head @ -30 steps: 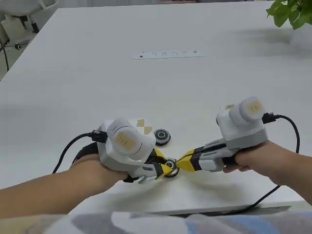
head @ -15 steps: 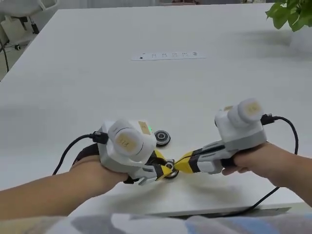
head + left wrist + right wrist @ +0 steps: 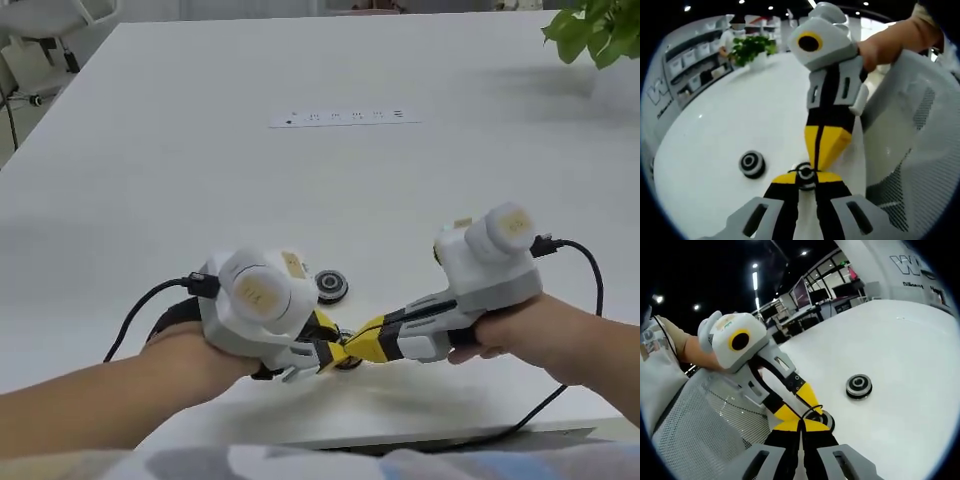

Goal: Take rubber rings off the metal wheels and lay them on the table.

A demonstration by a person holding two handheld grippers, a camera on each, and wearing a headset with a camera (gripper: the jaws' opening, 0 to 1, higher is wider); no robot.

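I see the metal wheel (image 3: 805,173) low over the near edge of the worktop (image 3: 200,160), held between the two grippers. It is a round thing, so it has no long side. In the left gripper view its flat face with the hub is turned toward the camera; the exact tilt I cannot tell.

The left gripper (image 3: 328,353) comes from my left, and its yellow fingers (image 3: 786,178) are closed on the rim of this wheel, one on each side. The right gripper (image 3: 801,426) comes from the other side and meets the wheel tip to tip with the left one. Its fingers are pressed together, and in the right gripper view they seem to pinch a thin black loop, the rubber ring (image 3: 815,410), which stands a little off the wheel's edge.

A second wheel (image 3: 331,285) lies flat on the worktop just behind the grippers, with the hub hole up and a dark ring on its rim. It touches neither gripper.

Farther back, near the middle of the worktop, lies a white power strip (image 3: 345,116), with its long side across my view. A green plant (image 3: 590,30) is at the far right corner. A black cable (image 3: 590,265) runs from the right gripper over the near edge. In the left gripper view a white mesh chair (image 3: 920,125) stands close beside the worktop.
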